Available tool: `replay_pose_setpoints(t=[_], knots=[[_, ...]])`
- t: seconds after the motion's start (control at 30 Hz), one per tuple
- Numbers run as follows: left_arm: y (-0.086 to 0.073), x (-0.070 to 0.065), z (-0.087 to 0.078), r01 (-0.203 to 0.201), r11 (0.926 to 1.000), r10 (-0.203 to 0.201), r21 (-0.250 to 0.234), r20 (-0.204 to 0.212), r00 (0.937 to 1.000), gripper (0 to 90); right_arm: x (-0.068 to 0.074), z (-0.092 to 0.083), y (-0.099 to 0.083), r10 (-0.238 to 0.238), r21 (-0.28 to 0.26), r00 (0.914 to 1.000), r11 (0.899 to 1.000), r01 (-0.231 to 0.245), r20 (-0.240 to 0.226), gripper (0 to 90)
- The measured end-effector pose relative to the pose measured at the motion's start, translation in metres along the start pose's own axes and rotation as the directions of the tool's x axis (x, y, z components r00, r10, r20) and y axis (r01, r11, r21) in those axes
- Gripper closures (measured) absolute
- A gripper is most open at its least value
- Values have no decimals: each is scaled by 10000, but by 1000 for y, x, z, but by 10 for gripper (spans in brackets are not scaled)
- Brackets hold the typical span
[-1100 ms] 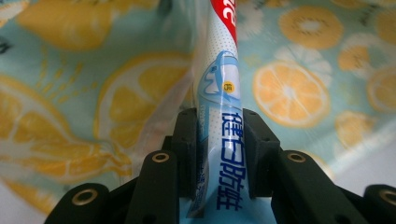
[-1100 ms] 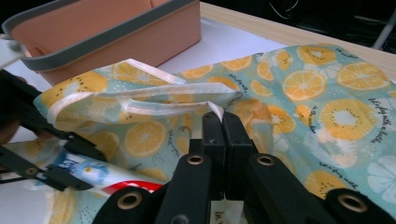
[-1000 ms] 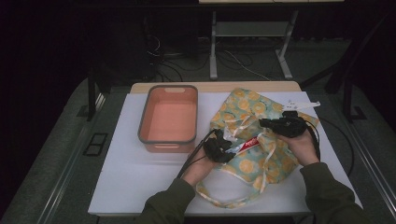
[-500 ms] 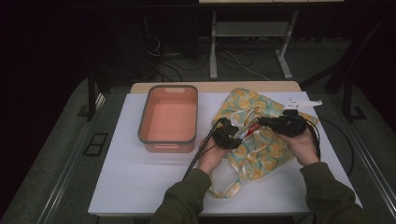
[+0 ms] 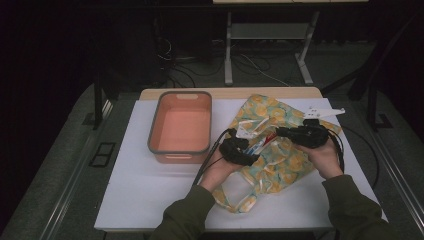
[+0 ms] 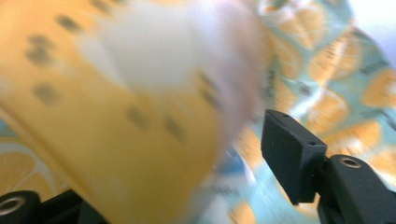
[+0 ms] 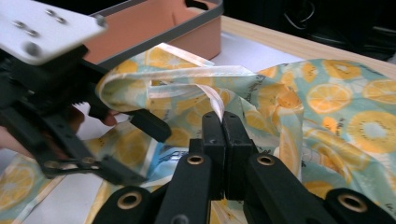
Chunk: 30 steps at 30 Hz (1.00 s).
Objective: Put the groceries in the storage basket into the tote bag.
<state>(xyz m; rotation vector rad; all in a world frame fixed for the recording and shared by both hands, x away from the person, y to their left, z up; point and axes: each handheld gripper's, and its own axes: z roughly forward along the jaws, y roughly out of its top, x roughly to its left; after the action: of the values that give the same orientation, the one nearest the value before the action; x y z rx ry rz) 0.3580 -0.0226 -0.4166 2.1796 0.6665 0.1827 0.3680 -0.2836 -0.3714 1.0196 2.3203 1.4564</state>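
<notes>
A fabric bag (image 5: 285, 160) printed with orange slices lies on the white board. My right gripper (image 5: 281, 132) is shut on the bag's rim and ribbon (image 7: 219, 105) and holds the mouth up. My left gripper (image 5: 252, 150) is at that mouth. Its jaws have just been opening and now stand apart. A red, white and blue tube (image 5: 261, 144) lies at the opening, just past them. In the left gripper view one black finger (image 6: 292, 158) stands free over the fabric, and a blurred yellow and white shape hides the other.
An orange bin (image 5: 180, 150) with a grey rim stands left of the bag, close to my left hand. A small white object (image 5: 325, 111) lies at the back right. The white board (image 5: 160, 200) reaches to the front edge.
My left gripper carried the tube from the bag's front side up to its mouth, and its jaws now stand wider. The right gripper has kept its hold and place.
</notes>
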Motion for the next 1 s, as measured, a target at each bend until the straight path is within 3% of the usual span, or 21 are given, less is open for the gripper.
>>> replay_pose_setpoints(t=[0.13,0.37,0.5,0.7,1.0], knots=[[-9,-4,-24,-270,9993,272,-250,80,9996,315,10,1,2,-187,109,9992,9998,191,-342,895],[-32,-8,-59,-172,9982,197,-568,438,9988,291,36,5,1,-798,530,9907,9949,860,-1105,895],[-47,-9,-76,-72,9982,109,-598,615,9980,279,53,15,-5,-1095,988,9812,9871,1261,-1588,894],[-68,-8,-91,-72,9988,106,-489,706,9974,265,70,30,-24,-1393,1876,9680,9657,1794,-2087,893],[-86,0,-103,177,9988,-148,-447,636,9979,261,89,48,-51,-1621,3116,9536,9196,2392,-2537,890]])
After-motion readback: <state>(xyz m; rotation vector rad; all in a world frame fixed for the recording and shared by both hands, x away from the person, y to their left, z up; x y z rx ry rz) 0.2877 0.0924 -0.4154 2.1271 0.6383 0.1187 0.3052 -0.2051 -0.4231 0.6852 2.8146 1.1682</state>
